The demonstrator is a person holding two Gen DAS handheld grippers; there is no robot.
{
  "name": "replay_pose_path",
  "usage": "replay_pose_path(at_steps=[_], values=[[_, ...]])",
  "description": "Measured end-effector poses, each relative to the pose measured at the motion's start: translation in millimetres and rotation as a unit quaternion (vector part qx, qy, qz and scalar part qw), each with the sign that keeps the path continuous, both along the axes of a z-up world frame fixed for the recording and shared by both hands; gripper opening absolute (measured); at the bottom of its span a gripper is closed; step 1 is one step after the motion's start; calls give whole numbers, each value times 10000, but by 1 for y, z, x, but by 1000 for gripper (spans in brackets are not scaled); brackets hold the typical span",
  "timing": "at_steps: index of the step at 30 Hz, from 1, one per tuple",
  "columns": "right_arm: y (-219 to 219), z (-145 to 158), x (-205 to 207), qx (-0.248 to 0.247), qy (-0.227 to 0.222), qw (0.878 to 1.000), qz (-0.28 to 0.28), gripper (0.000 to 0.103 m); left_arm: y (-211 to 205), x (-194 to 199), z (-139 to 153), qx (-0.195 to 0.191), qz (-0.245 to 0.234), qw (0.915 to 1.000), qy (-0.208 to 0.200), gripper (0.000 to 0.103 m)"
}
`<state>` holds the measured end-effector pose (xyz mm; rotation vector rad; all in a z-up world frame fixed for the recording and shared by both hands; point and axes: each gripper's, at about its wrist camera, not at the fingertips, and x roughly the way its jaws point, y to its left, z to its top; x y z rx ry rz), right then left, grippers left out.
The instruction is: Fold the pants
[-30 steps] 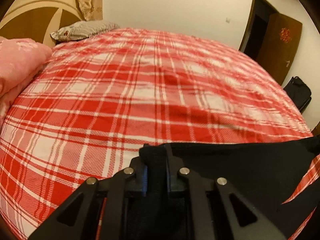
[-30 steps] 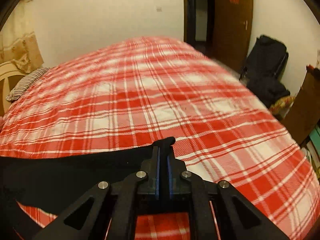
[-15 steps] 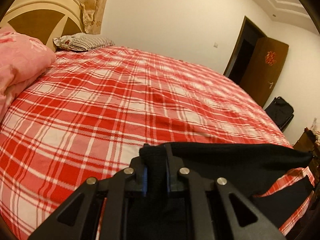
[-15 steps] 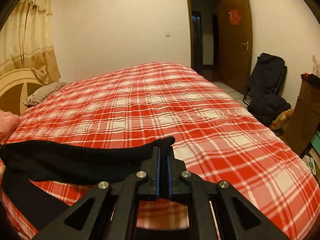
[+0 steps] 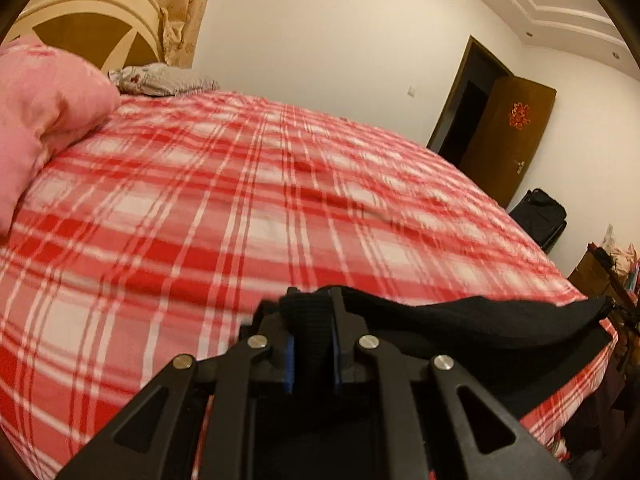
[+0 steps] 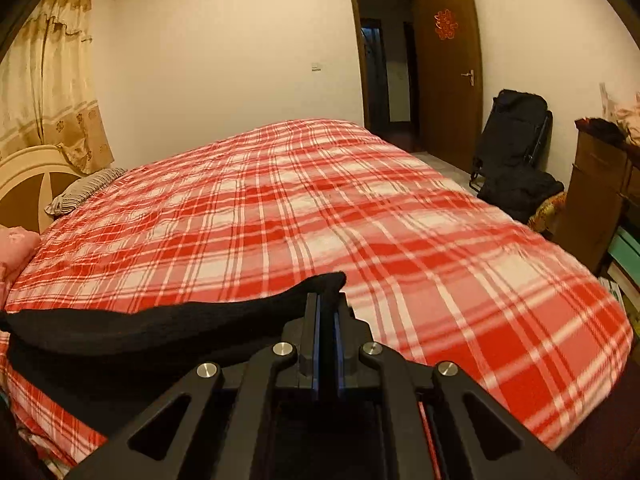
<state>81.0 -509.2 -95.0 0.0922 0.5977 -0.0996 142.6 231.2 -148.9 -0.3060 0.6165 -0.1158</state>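
Note:
The black pants (image 5: 460,324) hang stretched between my two grippers above the near edge of the red plaid bed (image 5: 280,200). My left gripper (image 5: 312,308) is shut on one end of their top edge, a ribbed band. My right gripper (image 6: 326,300) is shut on the other end of the pants (image 6: 160,328). The cloth sags a little between them and the rest drapes down below the bed edge, out of sight.
A pink quilt (image 5: 44,112) and a grey striped pillow (image 5: 160,80) lie by the headboard (image 5: 88,24) on the left. A black bag (image 6: 512,152), a wooden cabinet (image 6: 596,192) and an open door (image 6: 448,72) stand beyond the bed (image 6: 320,208) on the right.
Both grippers have risen and tilted up with the pants, so more wall and room show. The pants' top edge has lifted clear of the bed surface.

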Motion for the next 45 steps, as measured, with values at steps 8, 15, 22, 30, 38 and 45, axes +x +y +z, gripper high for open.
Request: replay_pose_path(at_steps=[8,15,22,30,38,45], values=[[-5,-16,-26,64,279,9996,39,6,-6,-22,-25,82,-72,9998,148,17],[-18,-13,-55,121,272,9992,-248,43,3,-41,-30,192,10,9996,211,45],[-18,10,-80,-3,-2,9977,-682,43,14,-61,-30,250,153,9992,274,54],[84,31,-59,-202,-87,9989,404,44,27,-69,-11,321,574,9978,88,51],[293,-20,-25,-780,722,9498,2944,44,-5,-40,-12,666,356,9969,212,51],[377,-69,-9,-881,1169,9181,3682,44,-13,5,-24,973,201,9919,790,49]])
